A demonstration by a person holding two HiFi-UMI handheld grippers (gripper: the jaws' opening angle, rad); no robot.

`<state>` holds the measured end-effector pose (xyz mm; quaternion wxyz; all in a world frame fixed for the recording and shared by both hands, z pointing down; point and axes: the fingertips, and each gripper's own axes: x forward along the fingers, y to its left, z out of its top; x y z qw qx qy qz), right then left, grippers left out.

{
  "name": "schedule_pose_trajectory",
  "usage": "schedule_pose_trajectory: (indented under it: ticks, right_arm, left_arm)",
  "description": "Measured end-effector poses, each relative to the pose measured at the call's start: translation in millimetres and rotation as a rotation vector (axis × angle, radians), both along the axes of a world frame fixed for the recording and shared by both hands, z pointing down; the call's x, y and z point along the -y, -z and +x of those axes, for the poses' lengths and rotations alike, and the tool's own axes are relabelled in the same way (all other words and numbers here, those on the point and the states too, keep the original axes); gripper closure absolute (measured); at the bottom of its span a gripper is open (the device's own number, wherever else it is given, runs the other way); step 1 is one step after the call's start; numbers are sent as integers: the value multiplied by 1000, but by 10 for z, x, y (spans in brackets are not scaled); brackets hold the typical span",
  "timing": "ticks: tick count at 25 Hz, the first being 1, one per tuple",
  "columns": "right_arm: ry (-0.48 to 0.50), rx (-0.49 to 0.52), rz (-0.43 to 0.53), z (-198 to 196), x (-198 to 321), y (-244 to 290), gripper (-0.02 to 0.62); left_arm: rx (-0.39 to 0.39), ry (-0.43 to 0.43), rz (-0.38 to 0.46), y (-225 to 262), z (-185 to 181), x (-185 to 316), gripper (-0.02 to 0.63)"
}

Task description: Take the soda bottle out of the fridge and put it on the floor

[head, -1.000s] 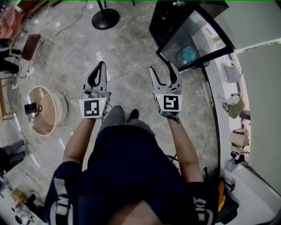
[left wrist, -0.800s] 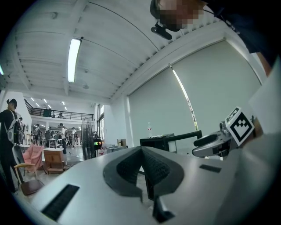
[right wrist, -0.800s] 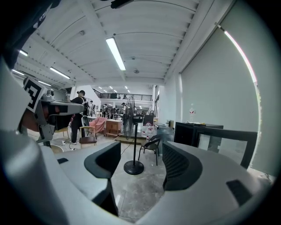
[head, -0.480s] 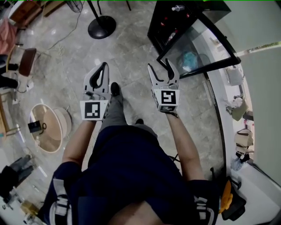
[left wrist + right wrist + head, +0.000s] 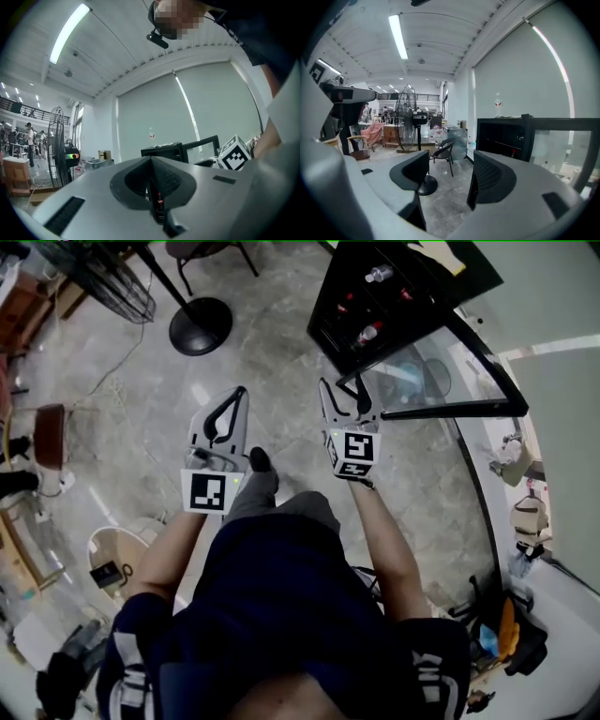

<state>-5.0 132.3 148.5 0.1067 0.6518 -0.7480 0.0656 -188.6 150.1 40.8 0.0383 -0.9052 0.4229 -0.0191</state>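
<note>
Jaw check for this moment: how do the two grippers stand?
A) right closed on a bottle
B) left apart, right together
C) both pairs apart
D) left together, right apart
D: the left gripper has its jaws pressed together with nothing held, while the right gripper has a clear gap with only floor seen through it.

I count two grey hand-held grippers, my left gripper and my right gripper, each carrying one black-and-white marker cube. There is one black fridge with one glass door. One clear bottle stands on its top, and at least two red-capped bottles sit on its shelves. I also see one black standing fan and one black chair.
</note>
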Motion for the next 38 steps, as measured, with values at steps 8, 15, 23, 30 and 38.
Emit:
schedule_pose_trajectory:
  ticks: [8, 15, 23, 30, 38]
  right_arm:
    - [-108, 6, -65, 243, 753, -417, 284]
    - [-162, 31, -129, 681, 1524, -984, 284]
    - [-196, 52, -216, 1225, 2368, -1860, 284]
    - [-258, 45, -228, 1570, 2831, -2496, 284]
    - [-329, -16, -161, 1515, 2994, -2915, 284]
  left_arm:
    - [8, -81, -23, -111, 153, 850, 583]
    - [24, -119, -44, -297, 612, 1631, 583]
    - [50, -133, -69, -624, 1071, 2524, 583]
    - [79, -174, -95, -1101, 1324, 3031, 583]
    - [49, -284, -72, -1708, 1293, 3264, 583]
